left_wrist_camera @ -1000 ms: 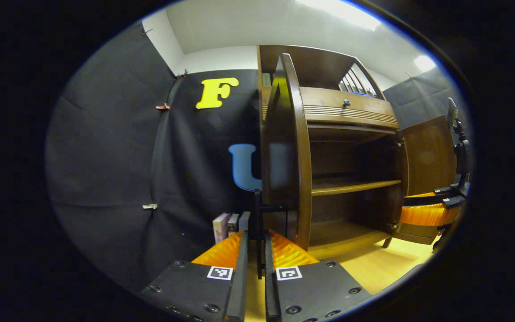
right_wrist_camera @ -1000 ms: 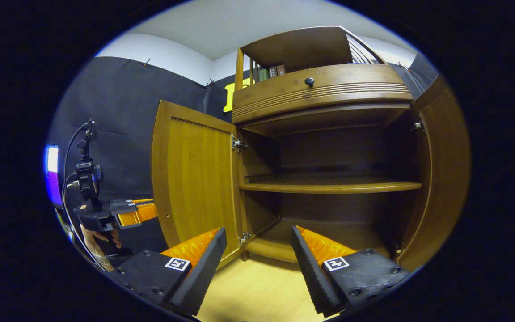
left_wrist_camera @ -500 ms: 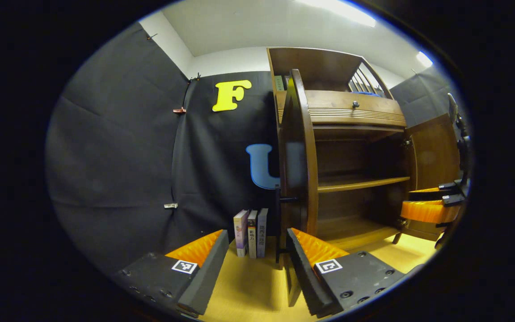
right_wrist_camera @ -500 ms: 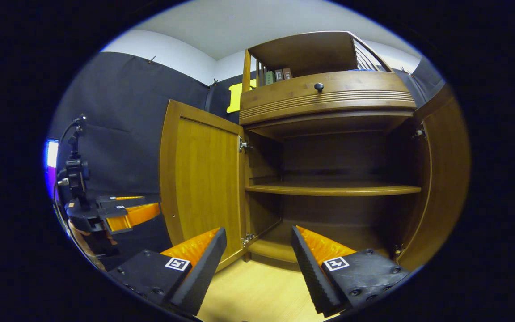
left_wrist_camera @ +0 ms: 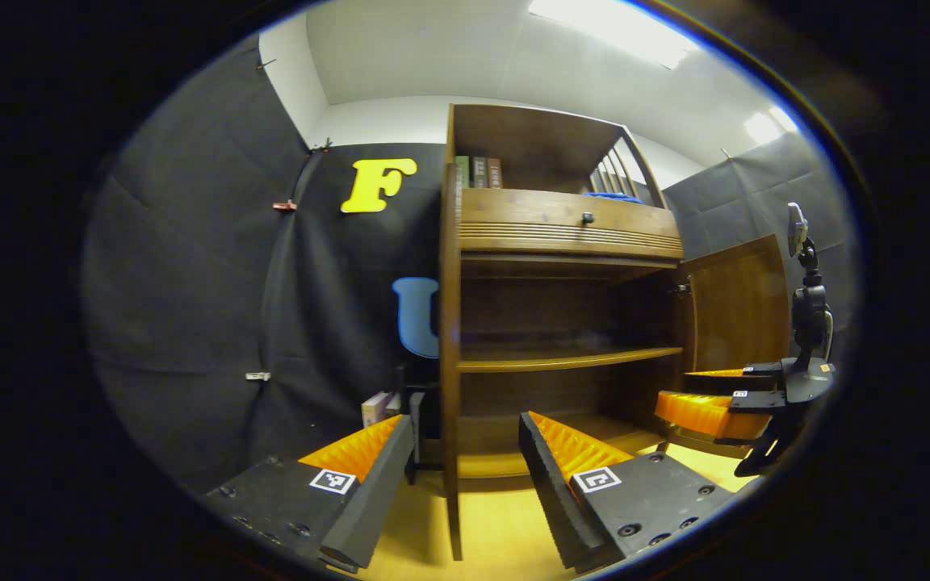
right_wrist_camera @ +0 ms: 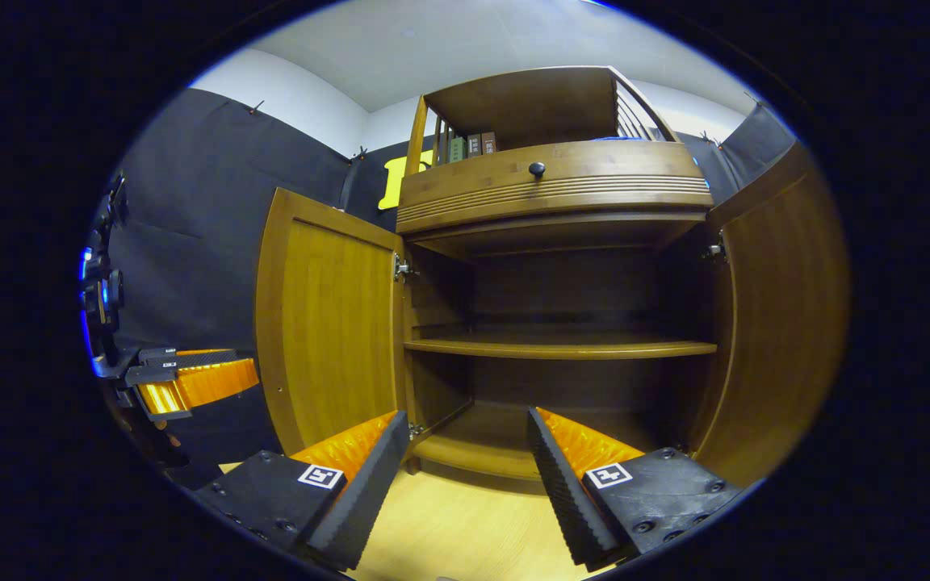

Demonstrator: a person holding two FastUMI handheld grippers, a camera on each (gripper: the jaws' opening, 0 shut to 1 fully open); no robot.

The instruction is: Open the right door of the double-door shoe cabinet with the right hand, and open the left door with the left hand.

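Both doors of the shoe cabinet (right_wrist_camera: 562,266) are swung out, so by my read the task is basically done. In the right gripper view the left door (right_wrist_camera: 328,323) stands wide at the cabinet's left side and the right door (right_wrist_camera: 780,315) wide at its right, with the middle shelf (right_wrist_camera: 554,349) and the bottom board exposed and bare. The right gripper (right_wrist_camera: 465,476) has its fingers spread, holding nothing, aimed into the lower compartment just above the wood floor (right_wrist_camera: 465,532). In the left gripper view the left gripper (left_wrist_camera: 465,476) is also spread and empty, and the left door (left_wrist_camera: 450,355) shows edge-on directly between its fingers; whether it touches either one, I can't tell. The right gripper (left_wrist_camera: 715,403) shows there low at the right, just in front of the right door (left_wrist_camera: 735,307). Risks from here: moving the left gripper sideways could catch the door edge on a finger and knock the door back toward closed, so pulling straight back looks safer. The same goes for the right gripper, which sits near the right door's lower edge. A few books (left_wrist_camera: 380,407) stand on the floor left of the cabinet, behind the left door; a harder swing could hit them.
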